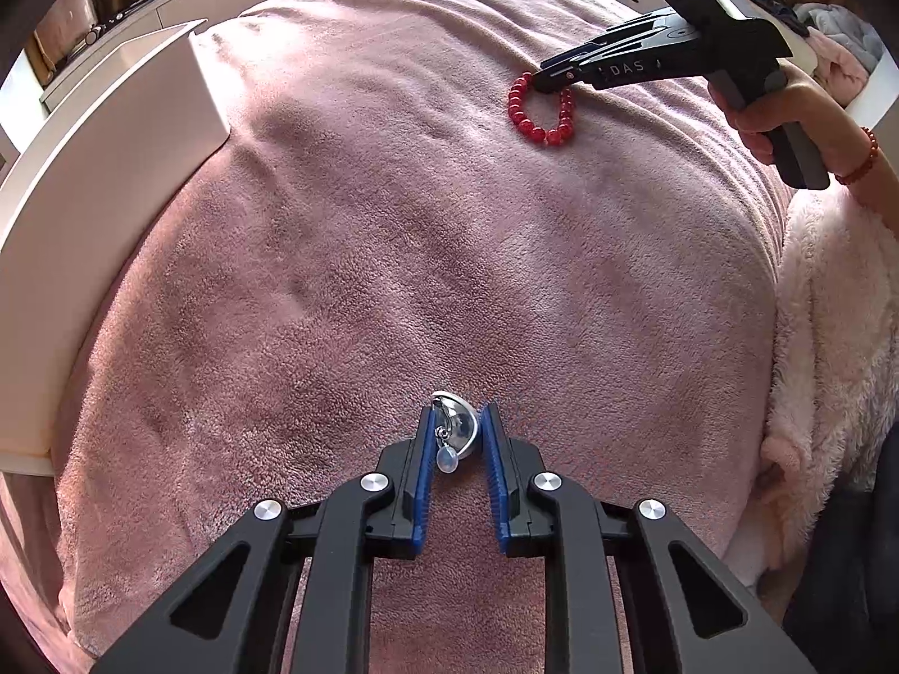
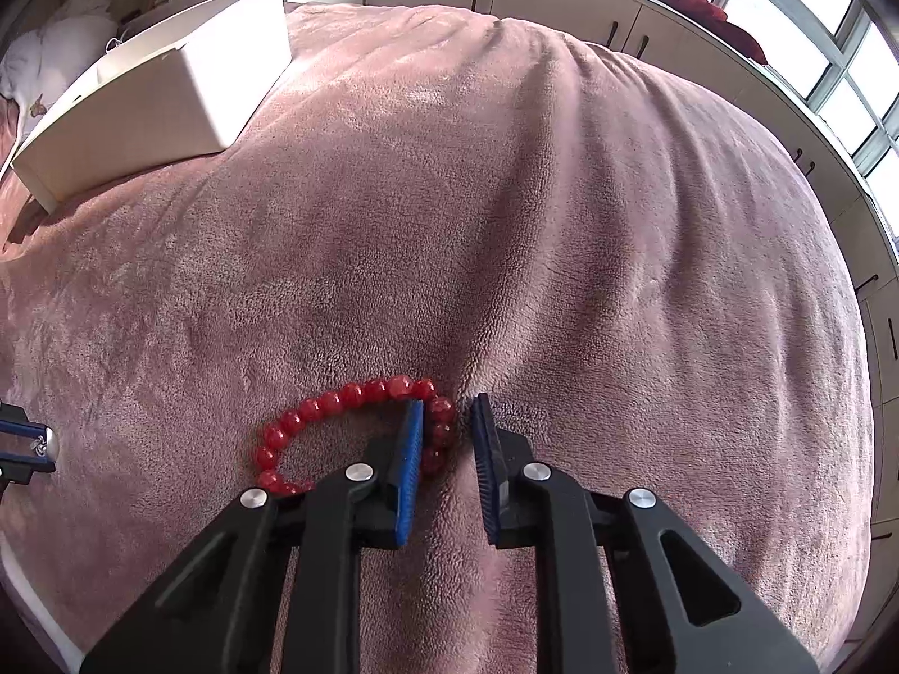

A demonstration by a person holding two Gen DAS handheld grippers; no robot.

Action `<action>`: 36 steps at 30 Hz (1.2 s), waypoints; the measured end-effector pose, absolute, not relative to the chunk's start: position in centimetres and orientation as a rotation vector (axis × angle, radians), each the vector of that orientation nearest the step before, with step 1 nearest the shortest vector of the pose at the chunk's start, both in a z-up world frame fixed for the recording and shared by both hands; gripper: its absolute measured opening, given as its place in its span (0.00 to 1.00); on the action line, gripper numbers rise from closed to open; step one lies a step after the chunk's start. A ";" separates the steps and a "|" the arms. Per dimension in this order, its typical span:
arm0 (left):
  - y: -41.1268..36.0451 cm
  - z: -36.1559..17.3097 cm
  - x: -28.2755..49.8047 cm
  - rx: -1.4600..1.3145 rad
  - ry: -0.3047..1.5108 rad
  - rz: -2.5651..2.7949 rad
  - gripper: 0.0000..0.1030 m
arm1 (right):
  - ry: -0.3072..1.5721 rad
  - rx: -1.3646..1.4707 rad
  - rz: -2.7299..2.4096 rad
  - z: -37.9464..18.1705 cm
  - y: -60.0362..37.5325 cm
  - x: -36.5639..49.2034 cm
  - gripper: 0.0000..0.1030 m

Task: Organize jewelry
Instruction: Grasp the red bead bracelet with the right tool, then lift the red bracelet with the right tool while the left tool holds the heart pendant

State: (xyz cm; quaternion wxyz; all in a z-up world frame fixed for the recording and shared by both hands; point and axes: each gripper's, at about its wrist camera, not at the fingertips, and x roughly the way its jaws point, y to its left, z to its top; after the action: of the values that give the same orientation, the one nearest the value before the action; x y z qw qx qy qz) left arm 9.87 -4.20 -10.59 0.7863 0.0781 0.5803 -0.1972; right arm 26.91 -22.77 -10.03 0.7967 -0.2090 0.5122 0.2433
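1. We are working over a pink plush blanket (image 1: 393, 224) spread across a bed, with pale cabinets (image 2: 562, 5) running along the far side and windows (image 2: 814, 28) at the far right.
2. We are seeing a white box (image 2: 168, 95) sitting on the blanket at the far left.
3. Our left gripper (image 1: 456, 421) is clamping a silver earring (image 1: 455, 429) between its blue pads (image 1: 494, 466), low over the near part of the blanket; a pale teardrop is dangling from the earring.
4. Our right gripper (image 2: 446, 410) is resting with its tips on the blanket, jaws parted, straddling the right edge of a red bead bracelet (image 2: 337, 401).
5. The bracelet is lying flat on the blanket toward the far right in the left wrist view, with one bead strand passing between the right gripper's pads.
6. A hand (image 1: 770, 112) wearing its own red bead bracelet is gripping the right tool's handle.
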 end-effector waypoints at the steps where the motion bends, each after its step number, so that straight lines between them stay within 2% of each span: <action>1: -4.1 -10.6 9.8 0.165 1.250 -0.422 0.21 | 1.093 -0.435 0.526 -9.8 -22.9 26.9 0.13; 3: -3.7 -10.5 9.7 0.152 1.246 -0.411 0.21 | 1.076 -0.410 0.534 -9.3 -22.9 27.1 0.09; 15: -0.5 -9.4 8.2 0.099 1.211 -0.327 0.21 | 1.010 -0.213 0.604 -6.4 -24.0 27.1 0.08; 17: 0.1 -9.1 7.9 0.090 1.204 -0.310 0.21 | 0.987 -0.146 0.619 -5.7 -24.5 27.3 0.01; 21: 1.4 -8.5 7.3 0.078 1.186 -0.279 0.21 | 0.959 -0.017 0.667 -4.3 -25.5 27.6 0.01; 24: 2.4 -8.5 6.9 0.063 1.192 -0.257 0.21 | 0.971 -0.069 0.645 -4.6 -24.9 27.7 0.01; 27: 3.2 -9.0 6.7 0.046 1.207 -0.247 0.21 | 1.013 -0.177 0.601 -6.1 -23.8 27.8 0.07; 29: 3.5 -9.3 6.6 0.042 1.214 -0.241 0.21 | 1.036 -0.248 0.576 -7.3 -23.2 27.4 0.25; 30: 3.6 -9.4 6.5 0.038 1.216 -0.242 0.21 | 1.044 -0.274 0.569 -7.7 -22.9 27.4 0.46; 31: 3.7 -9.4 6.4 0.034 1.218 -0.240 0.21 | 1.040 -0.308 0.554 -8.1 -22.6 27.2 0.53; 36: 4.3 -9.5 5.8 0.021 1.220 -0.234 0.21 | 1.023 -0.414 0.536 -9.0 -21.6 26.6 0.49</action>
State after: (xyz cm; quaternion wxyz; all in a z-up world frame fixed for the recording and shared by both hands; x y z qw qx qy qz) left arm 5.82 4.34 -9.51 0.8131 0.0097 0.5716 -0.1096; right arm 26.55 -21.59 -9.00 0.8178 -0.1941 0.4799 0.2516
